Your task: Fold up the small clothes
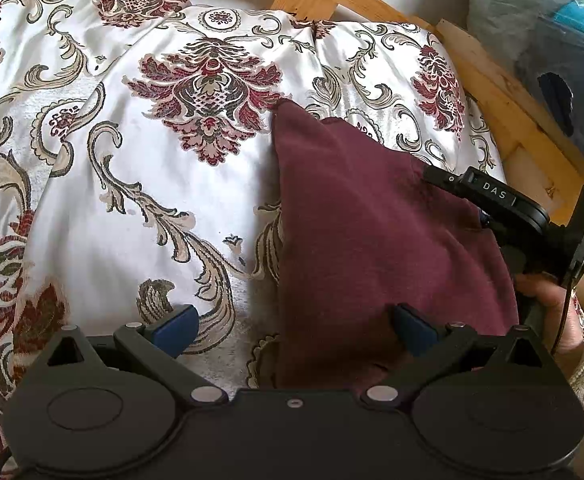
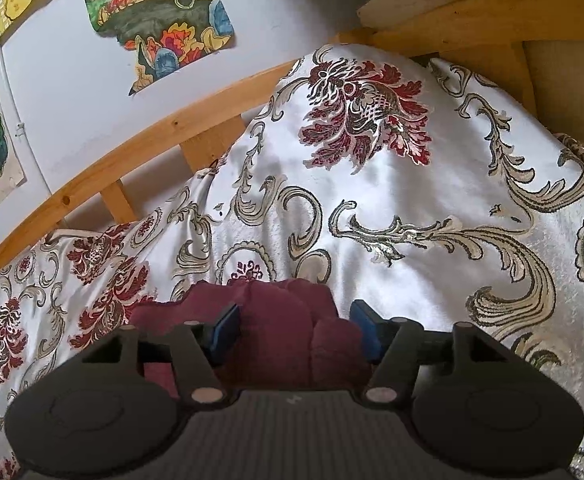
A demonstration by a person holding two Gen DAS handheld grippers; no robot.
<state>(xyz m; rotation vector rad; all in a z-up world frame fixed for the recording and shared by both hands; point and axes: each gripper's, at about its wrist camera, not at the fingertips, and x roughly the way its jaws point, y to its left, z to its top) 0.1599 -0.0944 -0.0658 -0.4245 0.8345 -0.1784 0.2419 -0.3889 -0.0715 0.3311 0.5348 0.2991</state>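
Observation:
A maroon cloth (image 1: 372,232) lies on the patterned bedspread (image 1: 139,200), one corner pointing toward the headboard. My left gripper (image 1: 294,328) is open wide above the cloth's near left edge, with one pad over the bedspread and the other over the cloth, and nothing held. A hand (image 1: 548,296) holds the right gripper (image 1: 488,200) at the cloth's right side. In the right wrist view a bunched part of the maroon cloth (image 2: 287,320) sits between the blue pads of my right gripper (image 2: 296,328). Its jaws stand apart, and a sliver of bedspread shows beside the right pad.
A wooden bed frame (image 1: 504,92) runs behind and to the right of the bedspread. A blue-grey bundle (image 1: 552,40) rests past the frame at upper right. Paper drawings (image 2: 159,16) hang on the white wall behind the slatted headboard (image 2: 139,152).

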